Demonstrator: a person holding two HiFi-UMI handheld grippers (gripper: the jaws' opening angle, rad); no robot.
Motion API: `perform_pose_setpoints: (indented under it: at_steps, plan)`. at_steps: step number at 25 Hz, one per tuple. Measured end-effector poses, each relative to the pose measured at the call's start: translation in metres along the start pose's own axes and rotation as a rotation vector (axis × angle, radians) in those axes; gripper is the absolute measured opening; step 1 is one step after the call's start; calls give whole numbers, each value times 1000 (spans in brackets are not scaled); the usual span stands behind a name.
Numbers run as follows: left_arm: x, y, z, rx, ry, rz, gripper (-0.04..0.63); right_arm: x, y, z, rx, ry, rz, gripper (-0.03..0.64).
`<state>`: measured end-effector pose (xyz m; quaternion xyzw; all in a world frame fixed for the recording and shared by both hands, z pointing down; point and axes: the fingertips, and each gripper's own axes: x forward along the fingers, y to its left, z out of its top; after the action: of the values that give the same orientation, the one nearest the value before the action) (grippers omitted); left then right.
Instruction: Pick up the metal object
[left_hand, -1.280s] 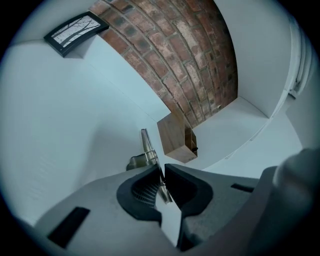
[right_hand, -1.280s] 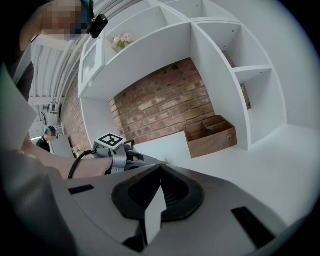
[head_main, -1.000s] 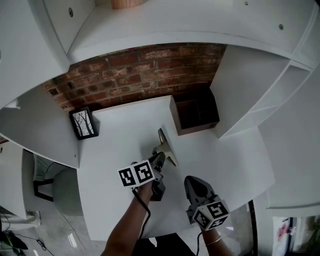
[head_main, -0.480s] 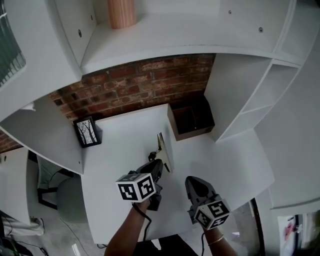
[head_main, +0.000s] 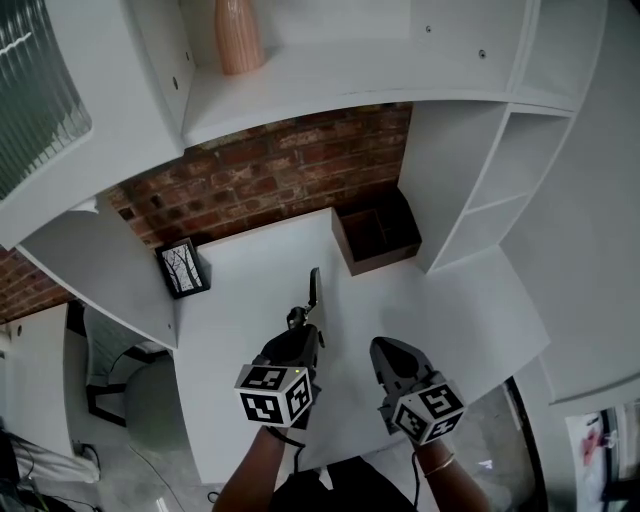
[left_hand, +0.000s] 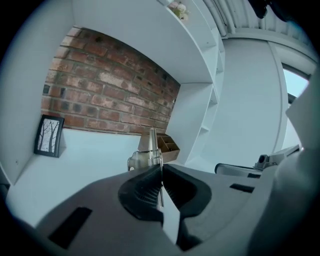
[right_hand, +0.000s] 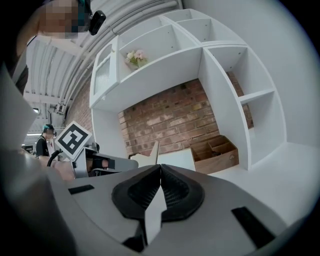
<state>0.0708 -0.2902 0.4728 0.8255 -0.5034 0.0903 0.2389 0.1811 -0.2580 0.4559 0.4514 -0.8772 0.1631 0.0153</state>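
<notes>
Metal object (head_main: 314, 288): thin, flat, silvery, seen edge-on. It is pinched in the left tool (head_main: 303, 322) above the white table (head_main: 240, 300), long axis pointing away toward the brick wall (head_main: 270, 170). Right tool (head_main: 386, 352) is pressed together on nothing, just beside. Compartmented wooden box (head_main: 378, 236) sits ahead-right and a picture frame (head_main: 183, 268) far left.

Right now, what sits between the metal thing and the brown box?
Nothing: the head view shows only bare white desk between the metal object and the brown box.
</notes>
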Motion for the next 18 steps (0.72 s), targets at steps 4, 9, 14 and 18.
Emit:
perform_pose_setpoints:
  at_steps: [4, 9, 14, 18]
  plan:
    - [-25, 1, 7, 58, -28, 21, 14, -2, 16, 8, -23, -12, 27, 5]
    - [-59, 5, 13, 106, -66, 45, 14, -3, 38, 14, -59, -24, 49, 5]
    - [-90, 11, 15, 162, -95, 80, 14, -4, 57, 12, -97, -21, 52, 5]
    - [-113, 21, 13, 183, -107, 102, 14, -4, 74, 10, -108, -24, 34, 5]
